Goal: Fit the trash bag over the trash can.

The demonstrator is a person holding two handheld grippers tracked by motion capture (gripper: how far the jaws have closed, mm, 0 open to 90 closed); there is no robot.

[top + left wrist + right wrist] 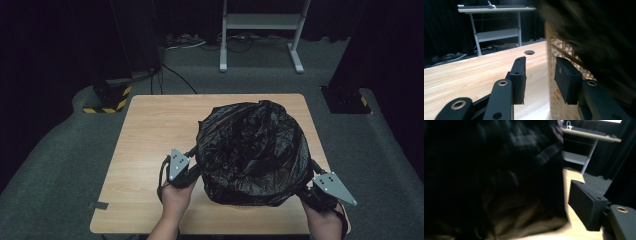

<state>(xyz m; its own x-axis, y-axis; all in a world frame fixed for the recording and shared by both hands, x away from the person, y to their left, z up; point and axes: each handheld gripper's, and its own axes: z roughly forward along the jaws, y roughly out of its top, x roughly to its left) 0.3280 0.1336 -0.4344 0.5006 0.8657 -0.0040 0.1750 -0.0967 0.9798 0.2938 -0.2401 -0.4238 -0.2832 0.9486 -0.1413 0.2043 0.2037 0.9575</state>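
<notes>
Black bin bag (252, 150) sits between the two hand-held grippers, toward the near edge of the wooden worktop (150, 130), draped over a bin. The bin itself is hidden in the high view; in the left gripper view a pale lattice basket wall (559, 57) shows under the blurred plastic (599, 37).

Left hand-held gripper (192, 160), held by the left hand (176, 195), lies at the bag's left flank. In its own view the jaws stand spread, nothing between them; the right-hand jaw is just beside the lattice wall, contact unclear. A round hole (529, 52) in the worktop lies beyond the jaw tips.

Right hand-held gripper (307, 175), in the right hand (325, 222), is at the bag's lower right; its tips vanish under the plastic. In the right gripper view the bag (486, 170) is a dark smear and covers the left jaw, so I cannot tell whether this gripper is spread or pinching. One jaw shows at lower right.

A white-legged desk (260, 30) stands well beyond both grippers; its top is cut off.
</notes>
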